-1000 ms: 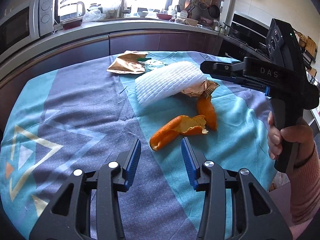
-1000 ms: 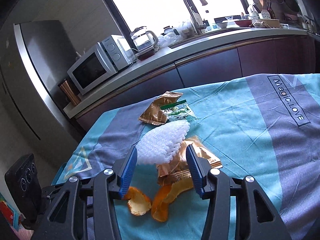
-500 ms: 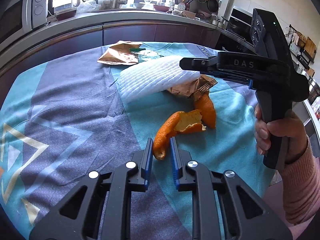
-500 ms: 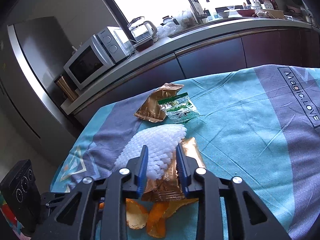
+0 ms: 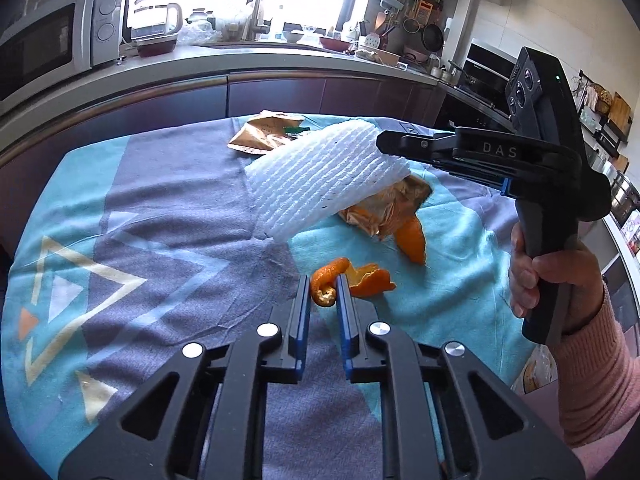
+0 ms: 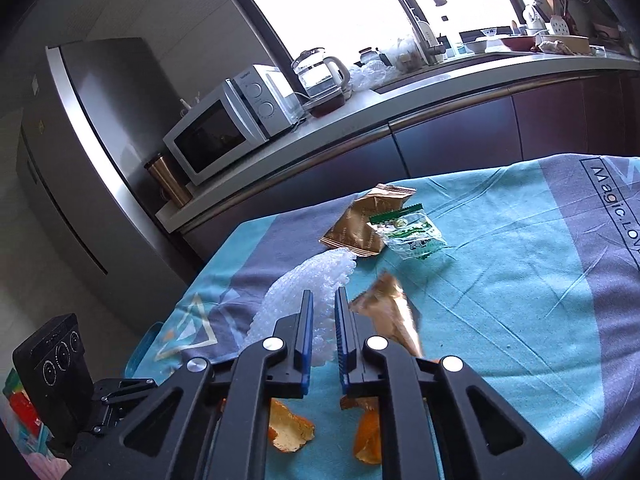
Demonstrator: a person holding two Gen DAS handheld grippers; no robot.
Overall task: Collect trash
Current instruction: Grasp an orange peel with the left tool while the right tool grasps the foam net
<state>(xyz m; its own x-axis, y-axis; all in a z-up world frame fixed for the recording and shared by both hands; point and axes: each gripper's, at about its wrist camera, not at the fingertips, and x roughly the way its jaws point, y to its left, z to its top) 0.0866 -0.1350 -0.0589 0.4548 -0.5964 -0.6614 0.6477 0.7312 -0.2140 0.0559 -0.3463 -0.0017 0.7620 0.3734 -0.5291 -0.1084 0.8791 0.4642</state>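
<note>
My left gripper is shut on the end of a curled orange peel lying on the blue-and-grey tablecloth. My right gripper is shut on a white foam net sleeve and holds it lifted and tilted above the cloth; the sleeve also shows in the right wrist view. A second orange peel lies under a crumpled gold wrapper. Another gold wrapper and a green-and-clear wrapper lie farther back.
A kitchen counter with microwave, kettle and sink tap curves behind the table. A steel fridge stands at the left. The table's right edge drops off near the hand holding the right gripper.
Both grippers closed from open: the left onto the orange peel's end, the right onto the foam sleeve. The sleeve has risen off the gold wrapper and tilted.
</note>
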